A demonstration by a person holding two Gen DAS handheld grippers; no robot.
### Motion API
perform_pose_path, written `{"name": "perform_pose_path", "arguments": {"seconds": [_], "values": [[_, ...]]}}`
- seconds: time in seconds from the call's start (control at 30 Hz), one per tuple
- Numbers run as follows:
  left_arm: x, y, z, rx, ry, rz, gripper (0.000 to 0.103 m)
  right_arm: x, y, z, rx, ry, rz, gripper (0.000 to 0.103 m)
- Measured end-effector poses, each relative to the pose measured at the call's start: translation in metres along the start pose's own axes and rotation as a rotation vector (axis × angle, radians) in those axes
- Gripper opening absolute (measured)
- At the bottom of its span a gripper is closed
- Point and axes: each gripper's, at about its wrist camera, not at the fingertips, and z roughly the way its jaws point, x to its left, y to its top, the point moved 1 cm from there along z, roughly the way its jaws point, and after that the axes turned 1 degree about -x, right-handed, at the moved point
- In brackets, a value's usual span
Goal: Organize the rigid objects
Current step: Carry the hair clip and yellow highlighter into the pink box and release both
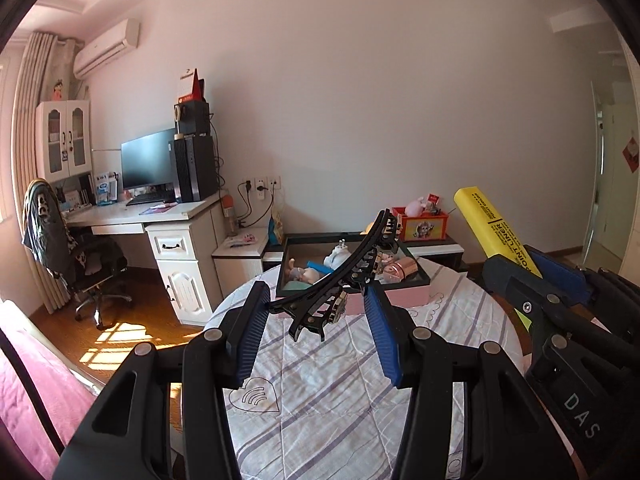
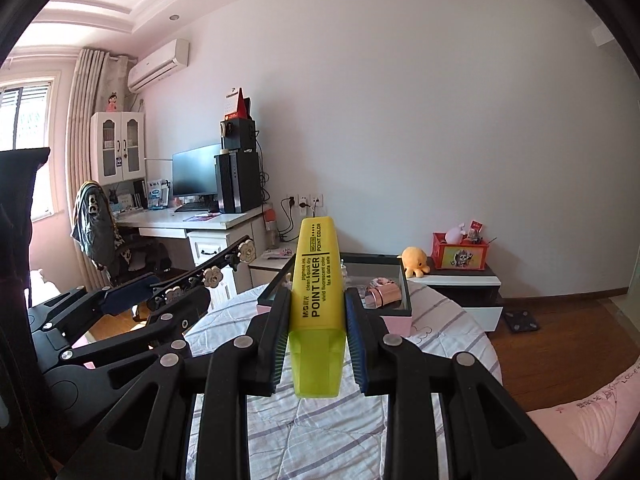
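Your right gripper (image 2: 316, 316) is clenched on a yellow highlighter (image 2: 318, 280), its blue pads (image 2: 357, 344) pressing both sides of the barrel; the translucent cap end points back toward the camera and the solid yellow end rises up and away, over the table. Your left gripper (image 1: 316, 312) grasps a long black hair clip (image 1: 344, 276) with toothed jaws, caught between the blue pads near one end, so most of the clip slants up and to the right past the fingertips. From the right wrist view, small flower ornaments show along the clip's side. Both grippers hang side by side above a round table (image 1: 320, 392) covered with a striped, quilted cloth. Beyond them on that table sits a pink box (image 1: 400, 300) with a dark rim, holding small things: a rose-gold cylinder (image 1: 400, 269), a blue piece and pale figurines. Past the table stands a low white cabinet (image 2: 456, 280) carrying a red container and a yellow plush toy.
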Motion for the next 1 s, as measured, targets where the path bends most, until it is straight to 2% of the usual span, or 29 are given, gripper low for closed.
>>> {"name": "perform_pose_path", "arguments": {"seconds": [0.27, 0.53, 0.77, 0.9, 1.0], "values": [[0.002, 0.008, -0.027, -0.054, 0.011, 0.0, 0.05, 0.009, 0.009, -0.022, -0.042, 0.0, -0.02, 0.028], [-0.003, 0.011, -0.015, -0.045, 0.009, 0.011, 0.05, 0.009, 0.01, -0.01, -0.031, 0.005, -0.032, 0.028], [-0.015, 0.026, 0.045, -0.019, 0.002, 0.045, 0.05, -0.006, 0.017, 0.034, 0.001, -0.002, -0.029, 0.028], [-0.022, 0.036, 0.104, 0.03, -0.01, 0.066, 0.049, -0.022, 0.025, 0.084, 0.041, -0.003, -0.035, 0.028], [-0.028, 0.043, 0.152, 0.074, -0.029, 0.073, 0.044, -0.036, 0.027, 0.13, 0.082, -0.009, -0.039, 0.028]]}}
